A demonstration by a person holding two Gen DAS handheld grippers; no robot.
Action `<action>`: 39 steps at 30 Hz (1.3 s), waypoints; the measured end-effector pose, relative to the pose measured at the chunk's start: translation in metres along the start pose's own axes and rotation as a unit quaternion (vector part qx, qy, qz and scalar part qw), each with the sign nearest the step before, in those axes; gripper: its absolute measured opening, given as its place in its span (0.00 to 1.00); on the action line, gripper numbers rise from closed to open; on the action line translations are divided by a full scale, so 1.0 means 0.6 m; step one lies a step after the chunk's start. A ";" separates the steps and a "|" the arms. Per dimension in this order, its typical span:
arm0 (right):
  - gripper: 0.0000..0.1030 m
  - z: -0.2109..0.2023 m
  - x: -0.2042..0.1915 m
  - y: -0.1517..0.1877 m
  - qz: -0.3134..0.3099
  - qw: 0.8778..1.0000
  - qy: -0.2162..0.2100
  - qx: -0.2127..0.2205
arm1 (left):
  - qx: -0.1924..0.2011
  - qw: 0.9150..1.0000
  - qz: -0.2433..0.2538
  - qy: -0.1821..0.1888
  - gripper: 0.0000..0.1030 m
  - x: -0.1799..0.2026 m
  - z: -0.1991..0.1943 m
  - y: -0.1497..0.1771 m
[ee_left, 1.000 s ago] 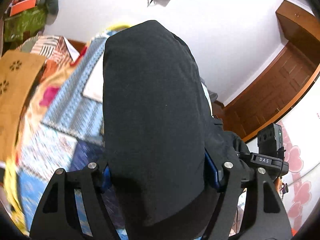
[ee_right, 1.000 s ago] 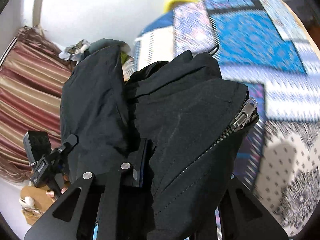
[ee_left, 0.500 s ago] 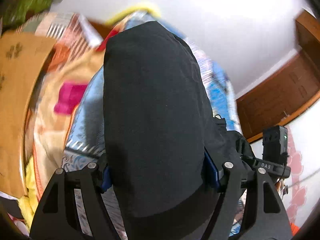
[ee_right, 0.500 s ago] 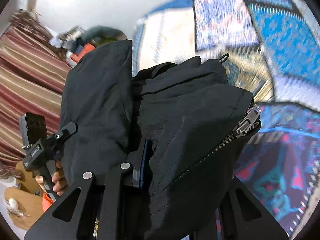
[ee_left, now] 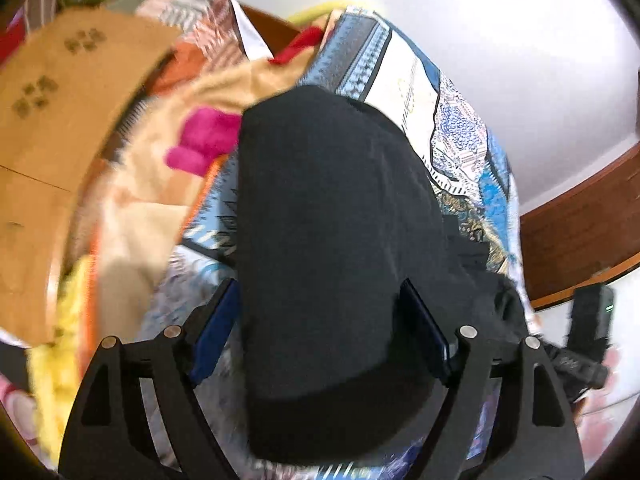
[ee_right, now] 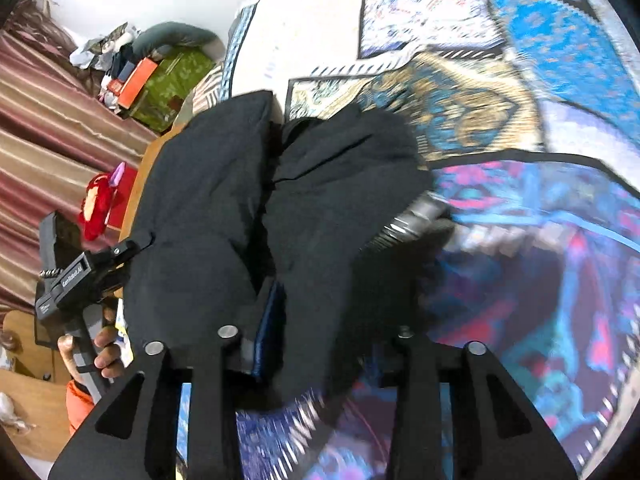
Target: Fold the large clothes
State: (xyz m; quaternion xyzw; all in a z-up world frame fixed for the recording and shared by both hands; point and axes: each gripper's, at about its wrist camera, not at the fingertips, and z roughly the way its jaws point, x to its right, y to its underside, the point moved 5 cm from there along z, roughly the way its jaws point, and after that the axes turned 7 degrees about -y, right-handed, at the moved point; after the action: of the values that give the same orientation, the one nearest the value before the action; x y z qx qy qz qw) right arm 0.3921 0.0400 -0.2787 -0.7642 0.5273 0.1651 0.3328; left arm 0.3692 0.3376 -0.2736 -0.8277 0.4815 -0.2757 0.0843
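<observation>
Bed: we work over the blue patterned patchwork bedspread (ee_right: pixel 540 80).
Change: a second ago the black zippered jacket (ee_left: pixel 328 240) hung higher against the wall; now it's lowered toward the bedspread, so we judge laying down is under way.
Left gripper (ee_left: pixel 316 332): clamped on a thick jacket fold.
Right gripper (ee_right: pixel 332 336): pinching the jacket beside its zipper.

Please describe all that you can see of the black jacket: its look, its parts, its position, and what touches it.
The black jacket looks like matte woven cloth, thick and bunched. A metal zipper, blurred, runs along one edge. The left gripper clamps a broad smooth fold of it; the right gripper has another bunch between its fingers. It hangs over the patterned blue bedspread; whether it touches the bed cannot be told.
</observation>
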 end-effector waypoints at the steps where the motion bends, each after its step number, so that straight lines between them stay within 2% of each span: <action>1: 0.35 -0.019 0.001 0.006 -0.003 1.000 0.005 0.005 | 0.004 1.000 0.005 -0.007 0.78 0.002 -0.016 0.004; 3: 0.35 -0.046 -0.006 0.012 -0.006 1.000 0.012 0.015 | 0.011 1.000 0.012 -0.017 0.78 0.006 -0.043 0.010; 8: 0.36 -0.122 -0.063 0.017 -0.038 0.997 0.018 0.063 | 0.061 0.996 0.053 -0.046 0.78 0.046 -0.156 0.038; 11: 0.36 -0.181 -0.113 0.032 -0.072 0.992 0.016 0.098 | 0.099 0.990 0.078 -0.059 0.78 0.081 -0.236 0.062; 15: 0.36 -0.266 -0.182 0.067 -0.118 0.982 -0.005 0.150 | 0.160 0.980 0.103 -0.052 0.78 0.135 -0.352 0.100; 18: 0.36 -0.330 -0.232 0.100 -0.152 0.969 -0.017 0.191 | 0.215 0.967 0.127 -0.045 0.78 0.181 -0.441 0.138; 19: 0.36 -0.357 -0.255 0.116 -0.169 0.962 -0.021 0.213 | 0.237 0.961 0.137 -0.047 0.78 0.196 -0.471 0.155; 25: 0.36 -0.459 -0.328 0.198 -0.235 0.922 -0.024 0.305 | 0.368 0.913 0.168 -0.059 0.78 0.270 -0.618 0.266; 28: 0.36 -0.492 -0.361 0.246 -0.269 0.900 -0.012 0.342 | 0.417 0.891 0.166 -0.069 0.78 0.291 -0.662 0.315; 33: 0.36 -0.510 -0.387 0.303 -0.300 0.877 0.006 0.375 | 0.474 0.863 0.159 -0.075 0.78 0.309 -0.708 0.389; 36: 0.43 -0.510 -0.392 0.324 -0.304 0.869 0.022 0.389 | 0.485 0.857 0.157 -0.073 0.78 0.316 -0.720 0.414; 38: 0.64 -0.510 -0.394 0.334 -0.300 0.867 0.029 0.398 | 0.487 0.856 0.154 -0.077 0.82 0.317 -0.721 0.425; 39: 0.69 -0.514 -0.393 0.338 -0.297 0.864 0.033 0.404 | 0.487 0.857 0.151 -0.079 0.88 0.314 -0.722 0.431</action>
State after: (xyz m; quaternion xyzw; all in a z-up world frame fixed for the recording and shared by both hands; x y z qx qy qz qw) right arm 0.0839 -0.0512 0.0189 -0.6883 0.3061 -0.1944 0.6283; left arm 0.0146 0.0981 0.0535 -0.6170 0.3966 -0.3928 0.5547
